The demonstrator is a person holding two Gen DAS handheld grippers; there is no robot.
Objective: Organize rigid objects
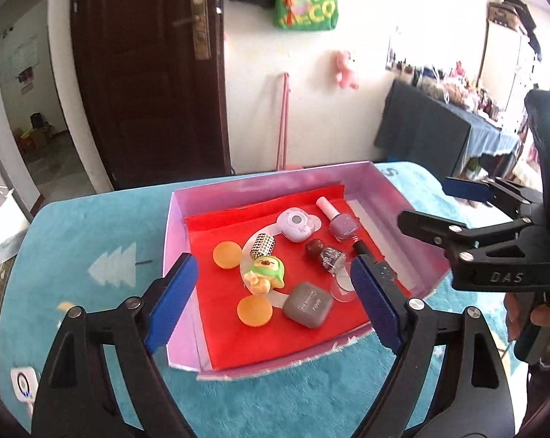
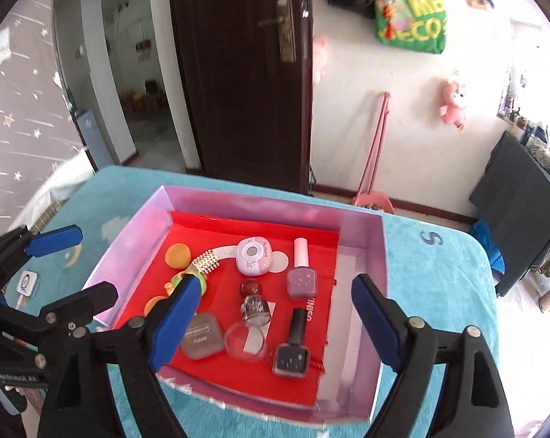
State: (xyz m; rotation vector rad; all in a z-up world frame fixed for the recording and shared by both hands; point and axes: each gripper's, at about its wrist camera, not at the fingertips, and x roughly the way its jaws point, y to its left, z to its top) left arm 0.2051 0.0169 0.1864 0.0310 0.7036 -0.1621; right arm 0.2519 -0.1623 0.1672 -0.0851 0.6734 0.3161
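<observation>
A lilac box (image 1: 275, 179) with a red lining sits on the teal table. Inside lie two orange discs (image 1: 226, 253), a green figurine (image 1: 265, 273), a studded silver cylinder (image 1: 263, 246), a lilac round device (image 2: 253, 255), a mauve polish bottle (image 2: 302, 277), a glittery red-capped bottle (image 2: 253, 303), a grey case (image 2: 202, 335), a clear lid (image 2: 245, 341) and a black polish bottle (image 2: 293, 350). My left gripper (image 1: 271, 261) hangs open above the box's near left side. My right gripper (image 2: 275, 281) is open above the near right side. Neither holds anything.
A small white device (image 2: 28, 283) lies on the teal cloth (image 1: 74, 226) left of the box. A dark wooden door (image 1: 147, 73) stands behind the table. At the far right is a cluttered, dark-draped table (image 1: 428, 127). A hand (image 1: 523, 314) holds the right gripper.
</observation>
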